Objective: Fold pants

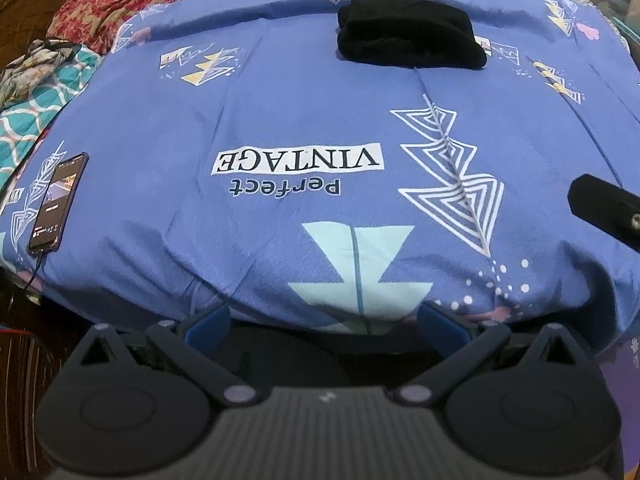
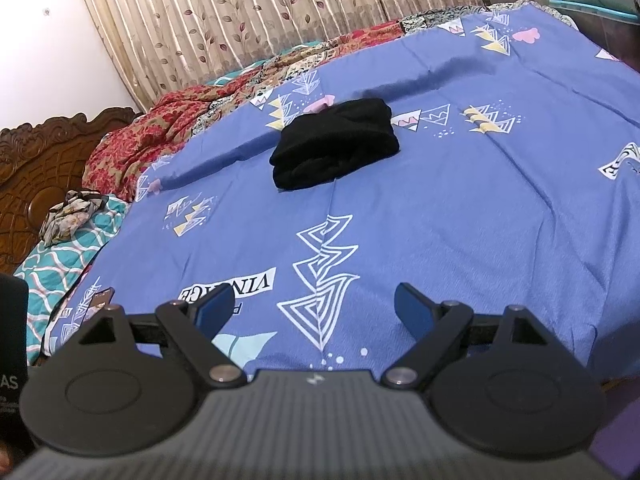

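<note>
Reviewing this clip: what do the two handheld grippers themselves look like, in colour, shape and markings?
Both match. The left gripper and right gripper each have a dark grey ribbed body with a small pale logo mark, two round black discs at the sides, black linkage arms with silver pivot pins, and blue finger pads. No cables or sleeves show. A black part at the right gripper view's left edge carries white lettering, cut off.

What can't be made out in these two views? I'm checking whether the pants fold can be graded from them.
- Black pants: a folded bundle in both views; the dark fabric hides layers and edges.
- Phone: screen text too small in the left view; in the right view, the right claw hides most of it.
- Left claw: fingertips barely visible above its own body.
</note>
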Demonstrator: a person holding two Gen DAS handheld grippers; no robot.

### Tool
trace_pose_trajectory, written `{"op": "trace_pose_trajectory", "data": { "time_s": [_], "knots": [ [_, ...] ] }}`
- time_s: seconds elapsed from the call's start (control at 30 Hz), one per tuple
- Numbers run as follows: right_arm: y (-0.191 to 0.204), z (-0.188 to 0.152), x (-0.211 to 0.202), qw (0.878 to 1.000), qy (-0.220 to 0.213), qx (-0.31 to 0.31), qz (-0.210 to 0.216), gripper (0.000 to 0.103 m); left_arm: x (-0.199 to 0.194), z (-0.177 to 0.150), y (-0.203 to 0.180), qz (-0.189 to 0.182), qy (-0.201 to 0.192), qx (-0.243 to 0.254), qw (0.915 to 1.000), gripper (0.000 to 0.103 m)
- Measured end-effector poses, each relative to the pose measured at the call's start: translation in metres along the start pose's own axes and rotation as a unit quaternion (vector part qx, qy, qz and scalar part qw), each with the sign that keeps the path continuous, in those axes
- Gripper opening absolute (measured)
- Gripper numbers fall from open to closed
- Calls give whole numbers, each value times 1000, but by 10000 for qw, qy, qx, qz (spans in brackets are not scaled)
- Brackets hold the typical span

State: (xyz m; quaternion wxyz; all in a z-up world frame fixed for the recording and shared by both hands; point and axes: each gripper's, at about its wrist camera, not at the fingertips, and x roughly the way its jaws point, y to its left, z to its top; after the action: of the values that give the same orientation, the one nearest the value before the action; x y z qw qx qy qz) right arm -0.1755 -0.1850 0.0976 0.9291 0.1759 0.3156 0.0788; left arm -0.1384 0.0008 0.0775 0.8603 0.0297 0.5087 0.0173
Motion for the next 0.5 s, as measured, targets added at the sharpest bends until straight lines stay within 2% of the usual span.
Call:
{"op": "trace_pose_trajectory", "data": {
  "time_s": [0.5],
  "knots": [
    [-1, 0, 1, 10000, 31, -6, 3, 89, 7, -2, 3, 77, 102, -60, 9999, 103]
  ]
}}
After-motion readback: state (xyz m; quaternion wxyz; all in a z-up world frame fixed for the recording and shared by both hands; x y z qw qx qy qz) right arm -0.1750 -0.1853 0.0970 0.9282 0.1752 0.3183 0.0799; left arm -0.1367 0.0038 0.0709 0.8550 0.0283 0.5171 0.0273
